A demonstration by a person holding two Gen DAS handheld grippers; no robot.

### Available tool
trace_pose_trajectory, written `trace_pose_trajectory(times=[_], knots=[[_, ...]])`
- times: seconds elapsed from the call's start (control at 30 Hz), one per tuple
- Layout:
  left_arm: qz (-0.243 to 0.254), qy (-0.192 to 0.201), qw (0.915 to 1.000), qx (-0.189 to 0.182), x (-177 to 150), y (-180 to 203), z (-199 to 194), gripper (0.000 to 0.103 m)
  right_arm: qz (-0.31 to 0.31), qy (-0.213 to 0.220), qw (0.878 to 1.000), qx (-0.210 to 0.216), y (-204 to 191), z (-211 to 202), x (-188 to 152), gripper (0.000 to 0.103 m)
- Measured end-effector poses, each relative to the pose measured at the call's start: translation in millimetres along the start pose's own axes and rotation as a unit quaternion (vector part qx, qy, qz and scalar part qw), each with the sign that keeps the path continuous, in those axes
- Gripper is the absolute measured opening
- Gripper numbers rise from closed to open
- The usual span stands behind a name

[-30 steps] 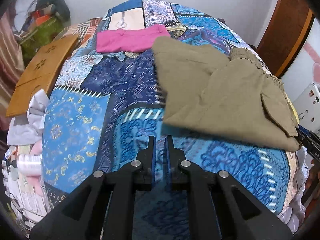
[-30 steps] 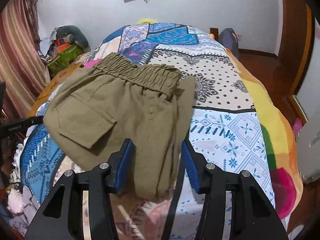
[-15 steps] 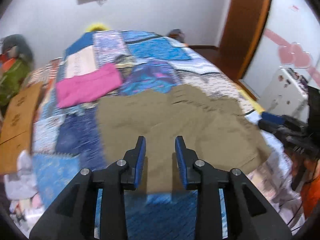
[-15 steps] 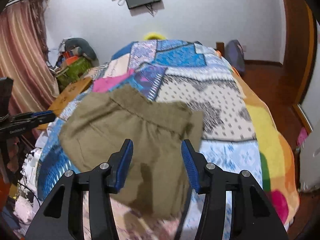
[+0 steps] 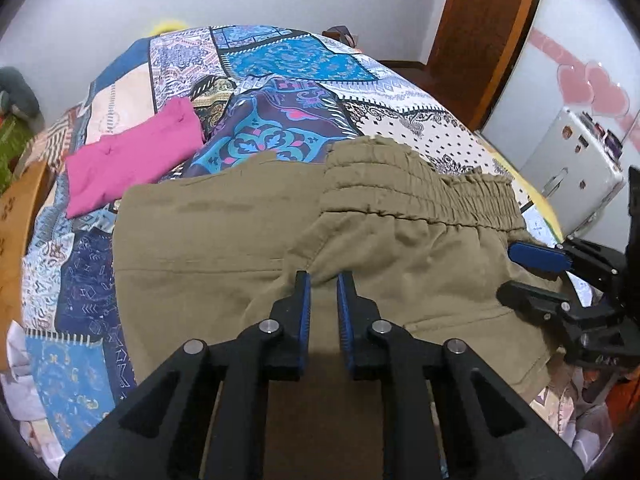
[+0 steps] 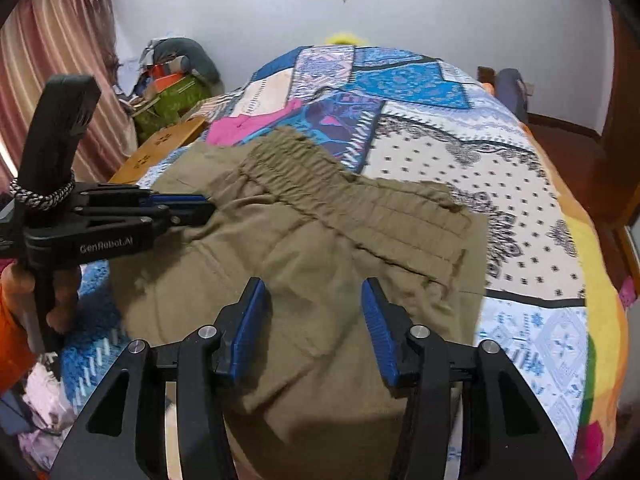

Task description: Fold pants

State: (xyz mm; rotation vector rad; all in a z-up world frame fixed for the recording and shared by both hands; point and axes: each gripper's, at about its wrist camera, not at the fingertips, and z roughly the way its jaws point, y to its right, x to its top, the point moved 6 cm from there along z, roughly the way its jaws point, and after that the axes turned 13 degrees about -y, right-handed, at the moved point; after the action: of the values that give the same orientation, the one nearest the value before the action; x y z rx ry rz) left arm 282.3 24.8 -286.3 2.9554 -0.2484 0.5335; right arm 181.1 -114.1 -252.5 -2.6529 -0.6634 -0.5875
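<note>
The olive-khaki pants [image 5: 248, 236] lie folded on the patchwork bed, elastic waistband [image 5: 420, 196] toward the far right. They also show in the right wrist view [image 6: 320, 248]. My left gripper [image 5: 323, 280] hovers over the middle of the pants, its jaws a narrow gap apart with nothing between them; it shows from the side in the right wrist view [image 6: 208, 210]. My right gripper [image 6: 314, 292] is wide open over the near edge of the pants, empty; it shows at the right in the left wrist view [image 5: 508, 272].
A folded pink garment [image 5: 132, 156] lies on the bedspread [image 5: 300, 56] beyond the pants. A wooden board [image 6: 160, 148] and piled clothes [image 6: 176, 80] sit off the bed's left side. A white appliance [image 5: 572, 168] and a wooden door [image 5: 484, 28] stand at the right.
My left gripper has opened slightly from shut and moved in over the pants. My right gripper stayed open and moved a little over the pants' near edge.
</note>
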Motion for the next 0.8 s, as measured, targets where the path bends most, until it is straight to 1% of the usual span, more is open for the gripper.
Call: trace_pose_trajectory(times=[0.1,0.17,0.23,0.27,0.3,0.37,0.43,0.47,0.5,0.57,0.63,0.7,0.8], knots=[[0.019,0.003,0.9996,0.020,-1,3,0,0.014,0.013,-0.001,1.000,0.012,7,-2,-4,0.044],[0.022,0.004,0.9992,0.032,-2,5,-3,0.014,0.012,-0.003,1.000,0.009,6,-6,-4,0.044],[0.015,0.005,0.9996,0.023,-4,3,-14,0.014,0.022,0.004,1.000,0.021,6,-17,-5,0.046],[0.012,0.012,0.9997,0.019,-5,1,-22,0.014,0.028,0.010,0.999,0.027,8,-24,-5,0.047],[0.010,0.020,0.9995,0.024,-5,-2,-28,0.016,0.032,0.018,0.999,0.026,10,-33,-7,0.047],[0.008,0.034,0.9989,0.032,-6,-11,-43,0.018,0.031,0.026,0.999,0.010,15,-44,-9,0.052],[0.001,0.041,0.9988,0.026,-9,-24,-55,0.028,0.032,0.030,0.999,-0.014,23,-55,-13,0.061],[-0.003,0.044,0.9987,0.027,-11,-29,-58,0.041,0.034,0.029,0.999,-0.023,28,-59,-15,0.061],[-0.007,0.047,0.9984,0.029,-14,-36,-62,0.055,0.037,0.027,0.999,-0.028,32,-60,-17,0.061],[-0.014,0.048,0.9981,0.035,-19,-47,-65,0.069,0.049,0.019,0.998,-0.036,41,-60,-22,0.061],[-0.029,0.046,0.9980,0.031,-27,-57,-64,0.069,0.065,0.014,0.997,-0.044,49,-54,-29,0.061],[-0.045,0.035,0.9982,0.020,-35,-67,-57,0.069,0.077,0.014,0.996,-0.051,54,-50,-36,0.061],[-0.066,0.012,0.9976,0.015,-44,-79,-39,0.069,0.095,0.001,0.995,-0.036,57,-37,-47,0.062]])
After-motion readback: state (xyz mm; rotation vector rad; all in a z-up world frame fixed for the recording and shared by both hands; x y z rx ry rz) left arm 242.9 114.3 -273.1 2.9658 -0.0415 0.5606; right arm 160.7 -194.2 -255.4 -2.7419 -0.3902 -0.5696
